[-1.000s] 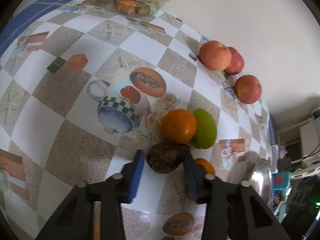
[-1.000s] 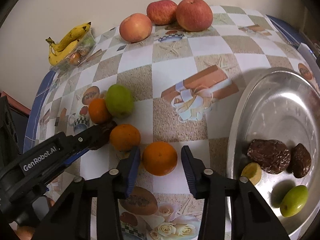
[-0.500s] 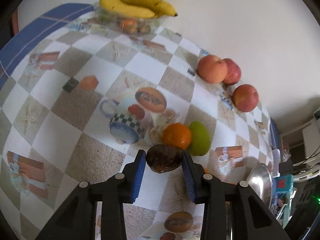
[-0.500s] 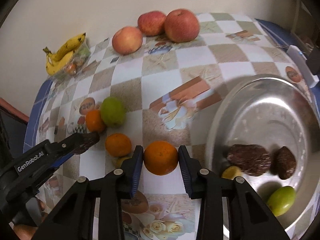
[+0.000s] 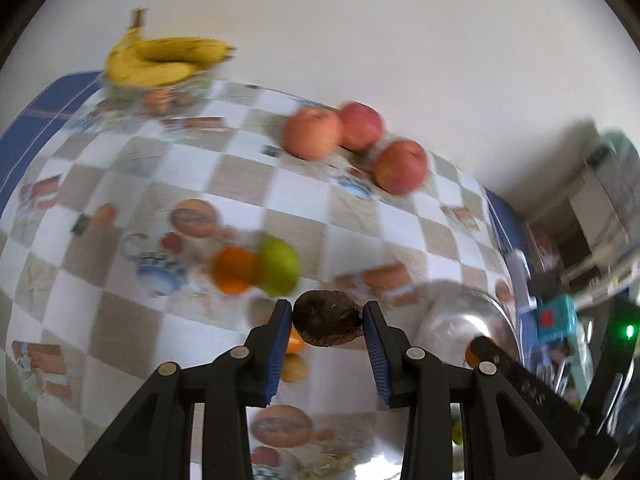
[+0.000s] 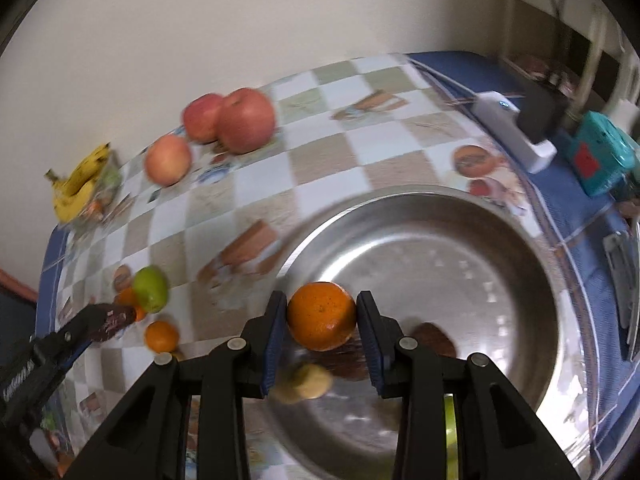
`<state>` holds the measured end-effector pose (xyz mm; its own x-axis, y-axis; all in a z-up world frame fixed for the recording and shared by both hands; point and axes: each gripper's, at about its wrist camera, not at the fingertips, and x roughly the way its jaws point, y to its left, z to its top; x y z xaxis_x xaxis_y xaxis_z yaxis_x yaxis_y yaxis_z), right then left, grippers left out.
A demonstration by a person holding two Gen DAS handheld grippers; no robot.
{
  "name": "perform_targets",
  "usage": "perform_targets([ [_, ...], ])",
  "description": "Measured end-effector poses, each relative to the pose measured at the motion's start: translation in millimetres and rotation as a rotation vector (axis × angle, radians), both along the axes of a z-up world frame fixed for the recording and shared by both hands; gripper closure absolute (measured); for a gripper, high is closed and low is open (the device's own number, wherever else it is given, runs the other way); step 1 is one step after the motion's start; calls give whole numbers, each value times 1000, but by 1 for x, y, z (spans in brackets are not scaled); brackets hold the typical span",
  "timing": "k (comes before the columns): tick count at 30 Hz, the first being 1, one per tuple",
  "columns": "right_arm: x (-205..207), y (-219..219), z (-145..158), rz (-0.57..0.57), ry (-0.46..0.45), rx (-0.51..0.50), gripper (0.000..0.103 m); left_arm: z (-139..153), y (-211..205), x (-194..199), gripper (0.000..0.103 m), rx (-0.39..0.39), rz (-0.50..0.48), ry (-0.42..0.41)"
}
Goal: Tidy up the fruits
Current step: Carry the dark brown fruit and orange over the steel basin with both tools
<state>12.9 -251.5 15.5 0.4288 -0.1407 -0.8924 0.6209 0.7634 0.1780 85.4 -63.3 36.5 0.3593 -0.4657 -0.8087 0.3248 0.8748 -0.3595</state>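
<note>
Checkered bench [image 5: 304,208] blurred, both views swinging. Right gripper [image 6: 322,316], pinching orange [image 6: 322,316], now lifted over bowl [image 6: 460,216] rim at 9 o'clock; left gripper [image 5: 327,322] pinching brown fruit [image 5: 327,322], raised, nearing bowl. Drops likely next.

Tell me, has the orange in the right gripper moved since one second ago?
Yes. The orange, then on the tablecloth left of the steel bowl, is now held over the bowl's inside.
</note>
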Motion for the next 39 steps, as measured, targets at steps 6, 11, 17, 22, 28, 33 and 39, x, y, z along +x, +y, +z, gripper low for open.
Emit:
perform_targets([
  [6,-11,-17,-3,-48,-5,13,66,-4,-56,-28,64,37,-165,-49],
  [11,-15,-28,-7,-73,-3,13,65,-14,-92,-40,71,38,-251,-68],
  [17,-19,-47,-16,-105,11,18,65,-32,-120,-42,73,80,-298,-74],
  [22,-17,-59,-25,-112,15,41,65,-41,-135,-41,73,124,-327,-103],
  [28,-15,-63,-37,-114,35,55,65,-41,-138,-39,73,130,-334,-112],
  [33,-15,-66,-46,-128,42,76,65,-41,-138,-41,73,154,-339,-123],
  [39,-13,-64,-46,-122,49,59,65,-40,-132,-38,73,152,-326,-100],
])
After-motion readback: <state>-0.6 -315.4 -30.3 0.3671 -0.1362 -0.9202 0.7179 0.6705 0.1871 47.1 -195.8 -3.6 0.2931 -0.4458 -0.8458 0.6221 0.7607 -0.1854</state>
